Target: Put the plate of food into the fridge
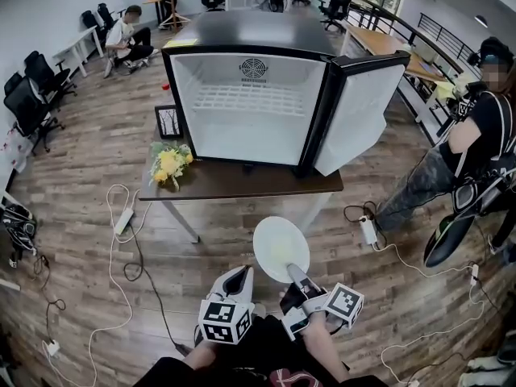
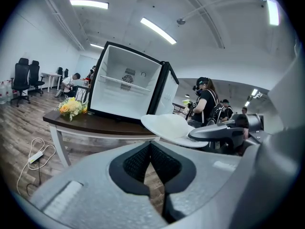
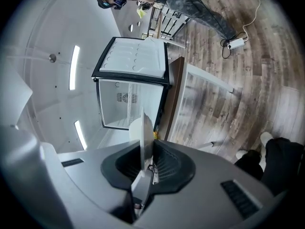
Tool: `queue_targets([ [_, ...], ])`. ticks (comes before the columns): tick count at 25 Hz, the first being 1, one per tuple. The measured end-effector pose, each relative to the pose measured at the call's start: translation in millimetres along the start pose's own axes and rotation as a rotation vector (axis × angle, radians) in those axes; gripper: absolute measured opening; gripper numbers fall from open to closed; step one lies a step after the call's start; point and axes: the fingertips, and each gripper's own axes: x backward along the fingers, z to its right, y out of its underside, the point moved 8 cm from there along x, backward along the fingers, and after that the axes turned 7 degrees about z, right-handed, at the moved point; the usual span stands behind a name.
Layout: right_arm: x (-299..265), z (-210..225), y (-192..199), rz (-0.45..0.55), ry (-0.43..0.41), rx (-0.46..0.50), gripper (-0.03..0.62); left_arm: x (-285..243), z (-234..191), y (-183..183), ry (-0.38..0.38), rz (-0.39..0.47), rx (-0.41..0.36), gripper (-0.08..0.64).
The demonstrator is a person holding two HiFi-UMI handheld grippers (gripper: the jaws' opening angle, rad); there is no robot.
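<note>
My right gripper is shut on the near rim of a white plate, held out level over the floor short of the table. In the right gripper view the plate shows edge-on between the pads. I cannot make out any food on it. The small fridge stands open on the dark table, its door swung to the right and a wire shelf inside. Just left of the plate, my left gripper is shut and holds nothing. From its own view the plate lies to the right of its jaws.
Yellow flowers and a small picture frame sit on the table left of the fridge. A person stands at the right. Cables and a power strip lie on the wooden floor at the left, another strip at the right.
</note>
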Motion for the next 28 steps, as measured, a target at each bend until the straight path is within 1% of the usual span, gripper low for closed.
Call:
queue_targets([
  [6, -15, -4, -5, 0.006, -0.003, 0.004, 0.052, -17, -5, -8, 0.024, 0.001, -0.008, 0.008],
  [10, -30, -5, -10, 0.032, 0.000, 0.006, 0.051, -35, -15, -14, 0.056, -0.004, -0.018, 0.008],
  [18, -78, -12, -13, 0.038, 0.045, 0.007, 0.052, -72, -53, -35, 0.078, -0.003, -0.008, 0.008],
  [24, -126, -25, -18, 0.045, 0.026, 0.006, 0.052, -106, -91, -62, 0.081, 0.028, -0.003, 0.008],
  [28, -155, -33, -21, 0.056, 0.018, 0.002, 0.052, -126, -113, -73, 0.084, 0.028, -0.006, 0.008],
])
